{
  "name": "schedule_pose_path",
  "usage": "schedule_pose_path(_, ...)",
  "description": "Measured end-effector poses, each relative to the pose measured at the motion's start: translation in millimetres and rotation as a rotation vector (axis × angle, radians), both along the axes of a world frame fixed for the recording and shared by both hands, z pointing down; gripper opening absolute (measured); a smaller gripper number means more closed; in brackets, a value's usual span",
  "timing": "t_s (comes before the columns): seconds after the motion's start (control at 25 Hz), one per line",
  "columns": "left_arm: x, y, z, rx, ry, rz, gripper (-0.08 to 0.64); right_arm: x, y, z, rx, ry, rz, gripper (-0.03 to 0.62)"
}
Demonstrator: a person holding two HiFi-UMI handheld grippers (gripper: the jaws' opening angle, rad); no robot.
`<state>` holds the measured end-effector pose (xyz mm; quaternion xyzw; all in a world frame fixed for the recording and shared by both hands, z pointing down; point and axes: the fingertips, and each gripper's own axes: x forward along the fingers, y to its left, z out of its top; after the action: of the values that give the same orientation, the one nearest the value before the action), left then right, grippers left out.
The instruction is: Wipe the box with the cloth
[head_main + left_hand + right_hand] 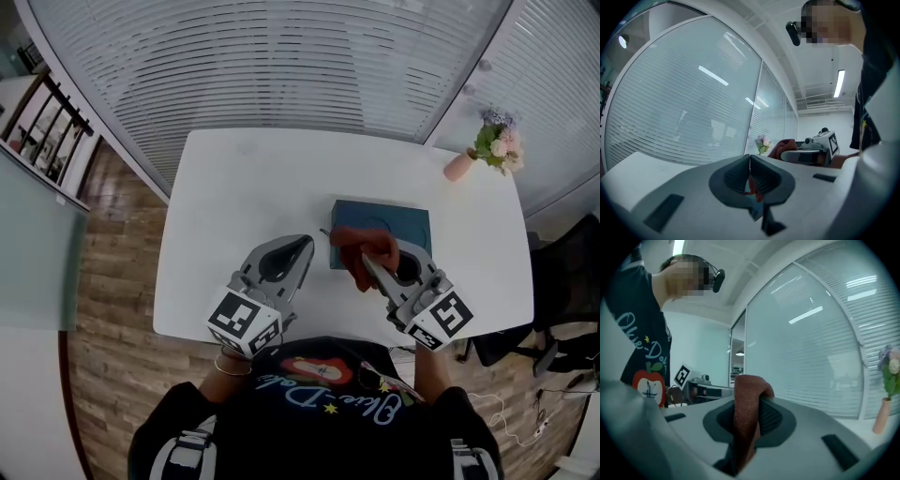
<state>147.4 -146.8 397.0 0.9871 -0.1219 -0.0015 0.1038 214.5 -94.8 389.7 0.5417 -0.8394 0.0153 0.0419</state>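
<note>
While the right gripper (367, 262) clamps the red cloth (356, 242) over the lower-left corner of the blue box (401, 220), right of centre, the left gripper (306, 242) rests alongside, jaws together.

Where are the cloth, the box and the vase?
cloth (359, 246): head view, its bunched middle.
box (398, 221): head view, bare top face.
vase (458, 167): head view, pink body.

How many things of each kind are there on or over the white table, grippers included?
Teal box: 1
Rust-red cloth: 1
Pink vase of flowers: 1
Grippers: 2, left gripper and right gripper
Total: 5
</note>
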Motion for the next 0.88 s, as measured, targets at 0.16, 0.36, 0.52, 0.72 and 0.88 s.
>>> schedule_pose_path(0.16,-2,-3,-1,0.0,0.001,-0.006,0.005,-48,-6,17,-0.041,0.056,-0.187,0.054)
schedule_pose_path(0.36,-2,-3,-2,0.004,0.0,-0.008,0.005,-45,-25,71,-0.214,0.131,-0.127,0.055)
schedule_pose_path(0.52,-6,-7,0,-0.001,-0.006,-0.018,0.005,-21,-30,105,-0.324,0.229,0.008,0.055)
schedule_pose_path(0.72,-1,-5,-1,0.001,-0.005,-0.005,0.005,-4,-31,124,-0.381,0.348,0.083,0.055)
schedule_pose_path(0.88,0,-4,0,-0.002,-0.009,0.0,0.005,-1,-32,127,-0.385,0.356,0.101,0.055)
